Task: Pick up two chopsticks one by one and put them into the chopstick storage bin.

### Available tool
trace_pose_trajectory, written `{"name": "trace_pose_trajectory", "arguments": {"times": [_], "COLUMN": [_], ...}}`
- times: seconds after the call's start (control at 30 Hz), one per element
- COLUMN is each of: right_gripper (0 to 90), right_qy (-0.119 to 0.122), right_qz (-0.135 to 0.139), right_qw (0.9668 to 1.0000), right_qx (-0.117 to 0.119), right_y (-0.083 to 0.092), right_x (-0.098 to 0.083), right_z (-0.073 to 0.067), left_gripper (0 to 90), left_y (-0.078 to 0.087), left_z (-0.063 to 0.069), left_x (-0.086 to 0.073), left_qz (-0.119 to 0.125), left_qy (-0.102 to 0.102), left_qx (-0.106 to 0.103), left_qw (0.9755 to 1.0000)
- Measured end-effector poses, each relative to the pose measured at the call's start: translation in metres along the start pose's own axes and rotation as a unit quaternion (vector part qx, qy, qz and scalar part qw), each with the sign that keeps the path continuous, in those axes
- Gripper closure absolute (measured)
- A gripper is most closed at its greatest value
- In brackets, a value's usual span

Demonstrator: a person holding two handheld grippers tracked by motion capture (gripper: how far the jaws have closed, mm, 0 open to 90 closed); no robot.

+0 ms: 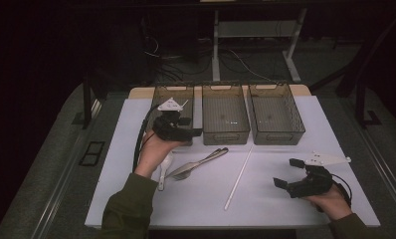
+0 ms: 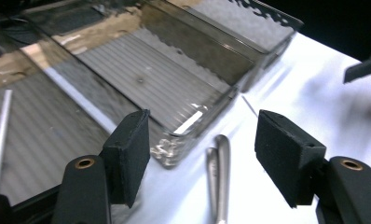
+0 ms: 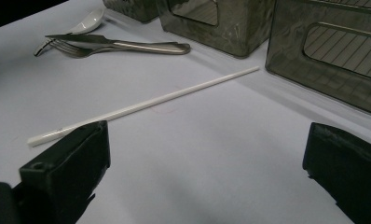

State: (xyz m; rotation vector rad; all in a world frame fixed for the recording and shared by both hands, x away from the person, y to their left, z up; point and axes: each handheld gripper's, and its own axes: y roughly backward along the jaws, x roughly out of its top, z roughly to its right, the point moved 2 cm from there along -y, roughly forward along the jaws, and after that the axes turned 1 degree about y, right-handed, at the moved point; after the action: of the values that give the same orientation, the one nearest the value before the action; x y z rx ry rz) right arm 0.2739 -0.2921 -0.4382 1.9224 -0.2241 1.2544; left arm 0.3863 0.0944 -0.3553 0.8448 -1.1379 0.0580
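Here both tongs gape empty, left tongs point(image 1: 193, 127) by the bins point(image 1: 226, 135), right tongs point(image 1: 289, 173) beside the chopstick point(image 1: 239, 177).

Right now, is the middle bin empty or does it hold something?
Empty: the middle bin shows only its bare ribbed floor in the high view; the fork, knife and white stick lie on the table outside.

White chopstick point(image 1: 239, 177); smoky grey bins point(image 1: 276, 115); silver cutlery point(image 1: 198, 163).

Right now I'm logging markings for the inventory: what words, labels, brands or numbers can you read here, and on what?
None can be read.
Three bins: no label to be seen.
Knife, fork, spoon: any stamp too small to tell.
White chopstick: a faint dark speck near its end, unreadable.
Left gripper, right gripper: plain black pads.
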Motion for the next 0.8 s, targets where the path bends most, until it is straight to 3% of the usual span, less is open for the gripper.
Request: {"name": "trace_pose_trajectory", "arguments": {"times": [0.1,0.23,0.37,0.5,0.53,0.63,0.8], "right_gripper": [0.5,0.5,0.5,0.5,0.5,0.5,0.5], "right_qy": [0.000,-0.001,0.001,0.004,0.001,0.002,0.001], "right_qz": [-0.001,-0.002,-0.001,-0.002,0.000,-0.001,-0.002], "right_qw": [1.0000,1.0000,1.0000,1.0000,1.0000,1.0000,1.0000], "right_qx": [0.000,0.000,0.000,0.000,-0.001,-0.001,-0.001], "right_y": [0.000,0.000,0.000,0.000,0.000,0.000,0.000], "right_x": [0.000,0.000,0.000,0.000,0.000,0.000,0.000], "right_z": [0.000,0.000,0.000,0.000,0.000,0.000,0.000], "left_gripper": [40.6,60.0,68.0,67.8,71.8,74.0,68.3], "left_y": [-0.004,-0.011,-0.023,-0.038,-0.046,-0.053,-0.069], "left_z": [0.014,0.033,0.050,0.068,0.075,0.081,0.094], "left_x": [-0.003,-0.012,-0.023,-0.035,-0.041,-0.046,-0.054], "left_qz": [-0.004,-0.013,-0.033,-0.058,-0.071,-0.083,-0.105], "left_qy": [-0.015,-0.032,-0.040,-0.049,-0.055,-0.057,-0.056], "left_qx": [-0.003,-0.023,-0.046,-0.058,-0.070,-0.080,-0.089], "left_qw": [0.9999,0.9991,0.9976,0.9955,0.9935,0.9917,0.9890]}}
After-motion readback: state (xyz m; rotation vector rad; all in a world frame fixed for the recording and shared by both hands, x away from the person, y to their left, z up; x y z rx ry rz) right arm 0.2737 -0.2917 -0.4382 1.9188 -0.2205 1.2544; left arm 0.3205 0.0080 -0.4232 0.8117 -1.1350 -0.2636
